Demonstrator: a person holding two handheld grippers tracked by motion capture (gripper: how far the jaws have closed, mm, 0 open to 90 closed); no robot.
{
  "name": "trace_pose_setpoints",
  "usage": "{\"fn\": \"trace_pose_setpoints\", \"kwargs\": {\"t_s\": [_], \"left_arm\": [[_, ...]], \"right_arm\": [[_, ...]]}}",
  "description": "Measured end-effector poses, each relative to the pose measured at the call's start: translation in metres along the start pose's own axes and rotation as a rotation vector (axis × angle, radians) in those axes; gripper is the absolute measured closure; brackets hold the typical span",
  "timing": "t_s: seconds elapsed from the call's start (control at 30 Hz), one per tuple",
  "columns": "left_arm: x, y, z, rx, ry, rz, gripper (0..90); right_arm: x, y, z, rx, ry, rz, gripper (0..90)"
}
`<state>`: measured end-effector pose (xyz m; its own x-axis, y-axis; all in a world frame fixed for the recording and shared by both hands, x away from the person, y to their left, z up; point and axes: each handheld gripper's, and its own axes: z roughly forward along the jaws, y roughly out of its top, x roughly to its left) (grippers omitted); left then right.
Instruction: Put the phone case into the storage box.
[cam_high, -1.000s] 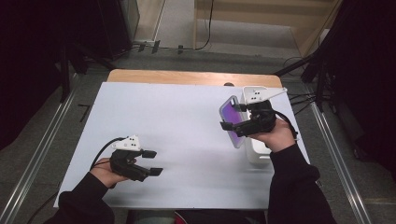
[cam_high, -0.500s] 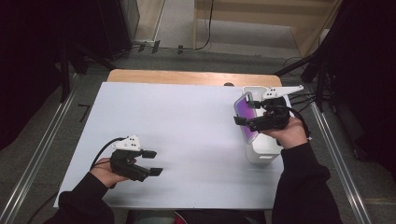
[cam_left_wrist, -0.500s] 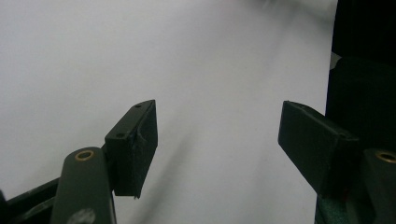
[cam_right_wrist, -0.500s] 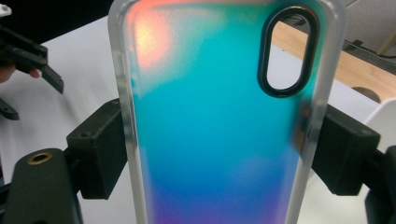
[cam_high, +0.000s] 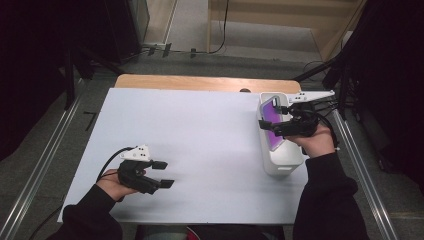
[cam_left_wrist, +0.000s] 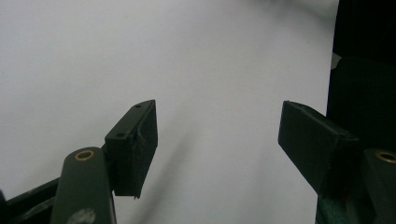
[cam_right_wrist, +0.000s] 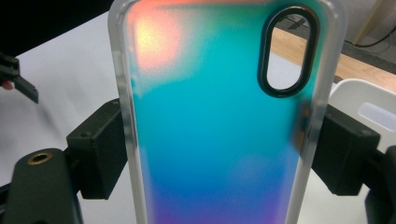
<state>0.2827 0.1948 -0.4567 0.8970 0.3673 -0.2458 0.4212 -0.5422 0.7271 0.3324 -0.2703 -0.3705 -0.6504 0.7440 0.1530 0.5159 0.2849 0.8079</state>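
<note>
An iridescent phone case (cam_right_wrist: 219, 112) with a black-rimmed camera hole stands between the jaws of my right gripper (cam_right_wrist: 219, 158), which is shut on its long edges. In the high view the phone case (cam_high: 272, 122) shows purple, and the right gripper (cam_high: 280, 125) holds it over a white box (cam_high: 282, 160) at the table's right edge. Near the front left of the white table (cam_high: 200, 130), my left gripper (cam_high: 162, 174) stands open. Its fingers (cam_left_wrist: 135, 144) are wide apart with nothing between them.
A wooden strip (cam_high: 200, 82) runs along the table's far edge. Metal rails (cam_high: 45, 165) flank the table on both sides, and cables (cam_high: 325, 107) trail off behind the right gripper. The white box (cam_right_wrist: 369, 107) sits just beyond the case in the right gripper view.
My right gripper has carried the phone case rightward and away, and now holds it over the white box. The left gripper has stayed put.
</note>
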Motion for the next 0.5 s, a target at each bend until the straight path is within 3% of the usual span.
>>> {"fn": "trace_pose_setpoints", "kwargs": {"t_s": [0.17,0.27,0.5], "left_arm": [[0.0,0.0,0.0,0.006,0.002,-0.004,28.0],[0.0,0.0,0.0,0.006,0.001,-0.005,28.0],[0.001,0.0,0.0,0.002,0.0,-0.007,28.0]], "right_arm": [[-0.002,0.001,0.002,-0.003,-0.065,0.018,14.8],[-0.005,0.003,0.001,-0.016,-0.151,0.066,14.8],[-0.011,0.006,0.002,-0.059,-0.245,0.145,14.8]]}}
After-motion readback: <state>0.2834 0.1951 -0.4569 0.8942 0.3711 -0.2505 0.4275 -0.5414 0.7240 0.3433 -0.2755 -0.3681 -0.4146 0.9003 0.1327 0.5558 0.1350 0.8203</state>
